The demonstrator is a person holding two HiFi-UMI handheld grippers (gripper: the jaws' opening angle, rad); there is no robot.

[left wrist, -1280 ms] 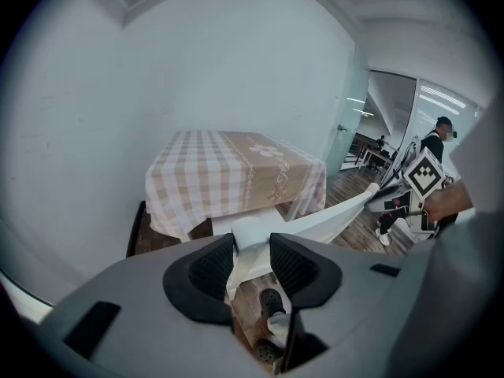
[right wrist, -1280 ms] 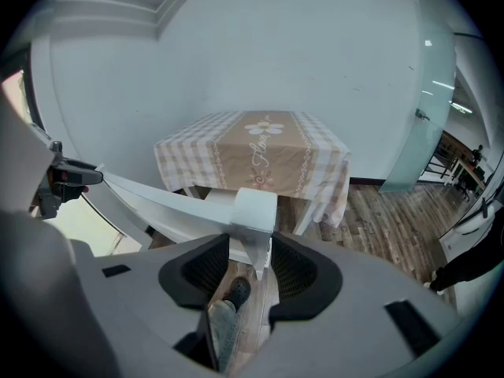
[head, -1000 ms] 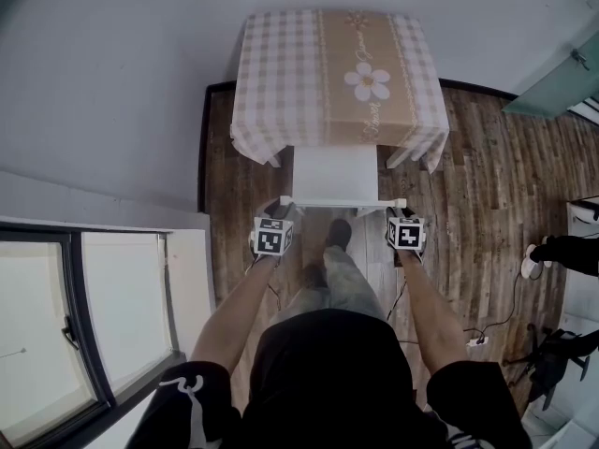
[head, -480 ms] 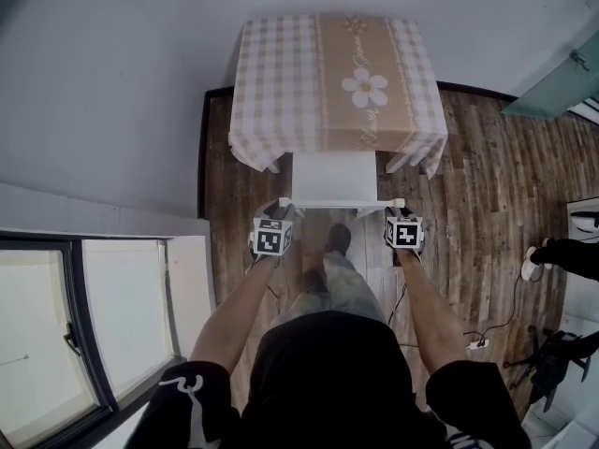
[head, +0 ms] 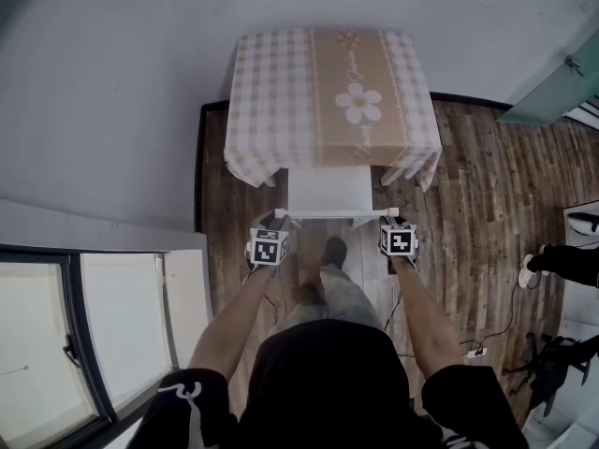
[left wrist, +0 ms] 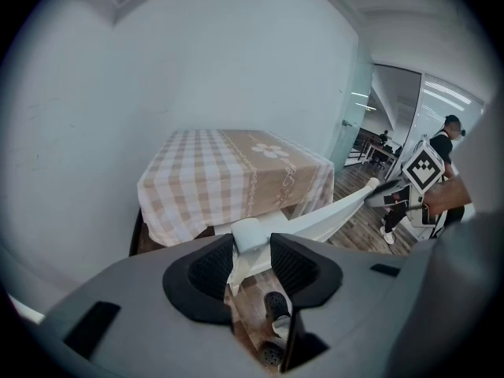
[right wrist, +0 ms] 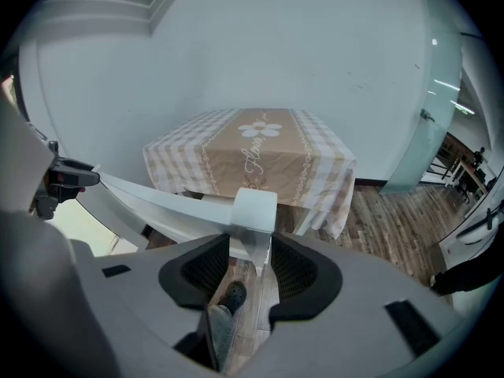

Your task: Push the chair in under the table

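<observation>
Chair (head: 329, 192) backrest corners clamped in left tongs (head: 277, 218) and right tongs (head: 389, 219), seat half under table (head: 281, 92)

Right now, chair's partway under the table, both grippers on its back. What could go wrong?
1. The left gripper and right gripper clamp the chair only at its top corners; a high push may tip it or slip off.
2. The tablecloth hangs low on this side and might catch on the chair going in.
3. The shoe sits close behind the chair and could catch its legs.
</observation>
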